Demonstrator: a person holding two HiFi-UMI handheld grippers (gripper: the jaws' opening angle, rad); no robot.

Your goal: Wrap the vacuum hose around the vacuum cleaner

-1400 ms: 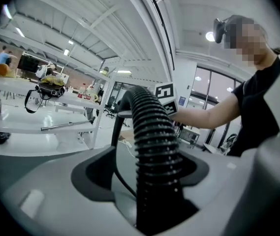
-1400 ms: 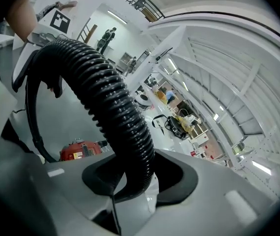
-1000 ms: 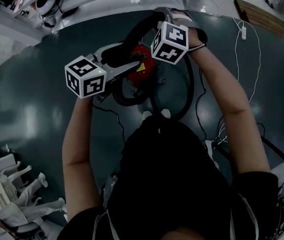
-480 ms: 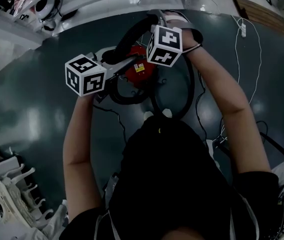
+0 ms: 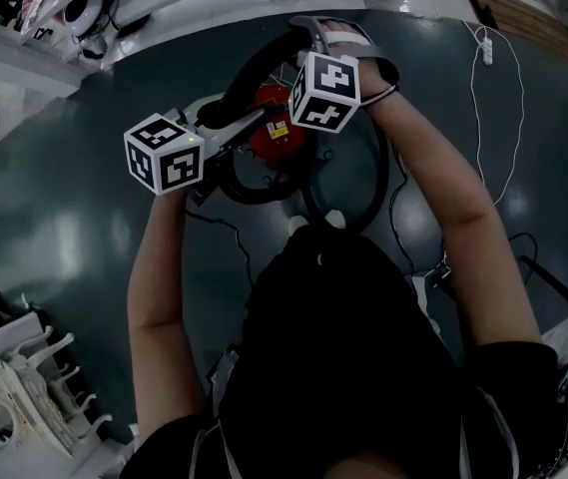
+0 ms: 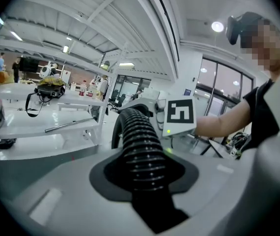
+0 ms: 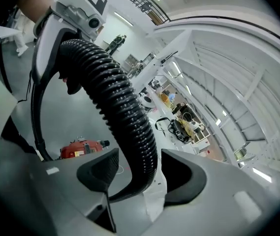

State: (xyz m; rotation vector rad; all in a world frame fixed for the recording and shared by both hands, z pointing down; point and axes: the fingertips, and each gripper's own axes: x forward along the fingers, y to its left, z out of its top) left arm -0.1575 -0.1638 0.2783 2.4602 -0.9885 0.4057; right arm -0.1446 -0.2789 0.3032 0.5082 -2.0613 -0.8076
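Left tool: clenched on the vacuum hose. Its jaws have just been closing, and the ribbed hose sits in the pad notch.
Right tool: released. Its jaws have just been opening. The hose runs between the pads, but they do not press on it.
Hose: it rises in a black arc from one tool to the other.
Vacuum cleaner: a red body on the dark floor, below both tools, with black loops lying around it.
Step (judged): a change of hold, the left anchoring while your right goes for a fresh hold.
Doing it well: hold the left clench firm so the arc cannot spring loose. Retake with the right further along the hose, then lay the turn snug against the loops without twisting the ribs.
Writing: there is a pale label on the red body, too small to read. The cubes carry square markers only, and no brand is legible.
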